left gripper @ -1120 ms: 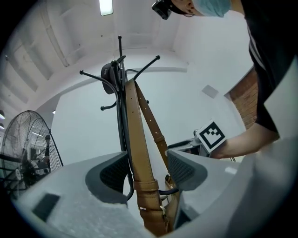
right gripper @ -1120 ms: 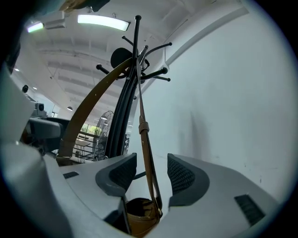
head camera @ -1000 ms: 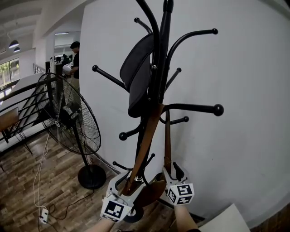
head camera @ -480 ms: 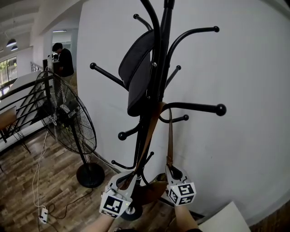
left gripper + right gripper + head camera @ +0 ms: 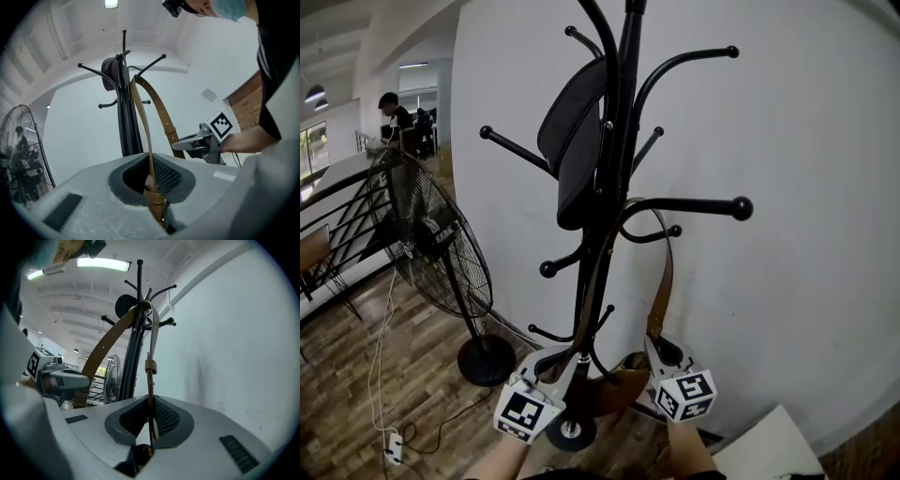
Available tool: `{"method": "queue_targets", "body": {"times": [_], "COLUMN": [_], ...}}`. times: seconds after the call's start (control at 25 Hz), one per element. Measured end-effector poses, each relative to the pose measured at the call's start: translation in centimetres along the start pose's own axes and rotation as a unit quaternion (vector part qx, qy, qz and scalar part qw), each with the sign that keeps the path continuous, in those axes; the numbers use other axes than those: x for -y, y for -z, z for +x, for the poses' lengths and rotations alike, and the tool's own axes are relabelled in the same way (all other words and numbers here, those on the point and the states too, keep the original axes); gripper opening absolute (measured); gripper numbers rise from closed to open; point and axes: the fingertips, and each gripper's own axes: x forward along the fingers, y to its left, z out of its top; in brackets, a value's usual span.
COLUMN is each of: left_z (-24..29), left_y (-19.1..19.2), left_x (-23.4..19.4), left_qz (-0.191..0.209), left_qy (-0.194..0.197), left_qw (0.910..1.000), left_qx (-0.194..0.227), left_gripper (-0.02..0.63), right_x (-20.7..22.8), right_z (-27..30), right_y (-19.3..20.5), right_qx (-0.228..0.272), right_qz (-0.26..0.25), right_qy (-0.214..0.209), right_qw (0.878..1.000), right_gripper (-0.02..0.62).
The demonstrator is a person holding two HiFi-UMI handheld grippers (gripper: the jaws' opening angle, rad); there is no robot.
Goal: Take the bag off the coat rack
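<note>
A black coat rack stands against a white wall. A brown bag hangs low on it. Its brown strap loops slackly over a hook arm. My left gripper is shut on the left run of the strap, which sits pinched between its pads. My right gripper is shut on the right run, a thin edge between its pads. From the left gripper view the right gripper shows beside the other run; from the right gripper view the left gripper shows likewise.
A black padded item hangs on the rack's upper hooks. A standing fan with a round base is to the left, with a cable and power strip on the wooden floor. A person stands far back left. A white surface is at lower right.
The strap, which hung straight and taut from the hook, now bows out slack over the hook arm. Both grippers have risen a little. The far person walked left.
</note>
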Motion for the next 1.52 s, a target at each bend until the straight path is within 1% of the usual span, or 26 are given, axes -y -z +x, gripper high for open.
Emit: {"method": "queue_targets", "body": {"times": [0.16, 0.32, 0.6, 0.72, 1.12, 1.28, 1.52], "left_z": [-0.2, -0.5, -1.2, -1.5, -2.6, -3.0, -3.1], "left_y": [-0.5, -1.2, -2.7, -4.0, -7.7, -8.7, -10.5], "left_x": [0.5, 1.0, 2.4, 2.7, 4.3, 5.1, 6.2], "left_qz": [-0.003, -0.006, -0.007, -0.007, 0.016, 0.029, 0.048], "left_qy": [0.012, 0.016, 0.027, 0.023, 0.018, 0.013, 0.011], "left_qw": [0.9999, 0.9998, 0.9994, 0.9992, 0.9987, 0.9984, 0.9975], "left_qx": [-0.002, 0.000, 0.019, 0.030, 0.046, 0.048, 0.052], "left_gripper": [0.012, 0.012, 0.012, 0.012, 0.014, 0.014, 0.014], "right_x": [-0.2, -0.1, 0.1, 0.2, -0.1, -0.3, -0.1], "right_z": [-0.9, -2.0, -4.4, -5.3, -8.2, -9.4, -10.6], "right_y": [-0.6, -1.2, -2.5, -3.6, -6.6, -7.3, -8.9], "right_qx": [-0.005, -0.006, 0.001, 0.008, 0.018, 0.026, 0.036], "right_qz": [-0.001, 0.001, 0.009, 0.010, 0.024, 0.017, 0.005], "right_qy": [-0.002, 0.000, 0.002, -0.002, -0.032, -0.048, -0.055], "right_qw": [1.000, 1.000, 1.000, 1.000, 0.999, 0.998, 0.998], "right_gripper": [0.026, 0.026, 0.028, 0.028, 0.028, 0.028, 0.028]}}
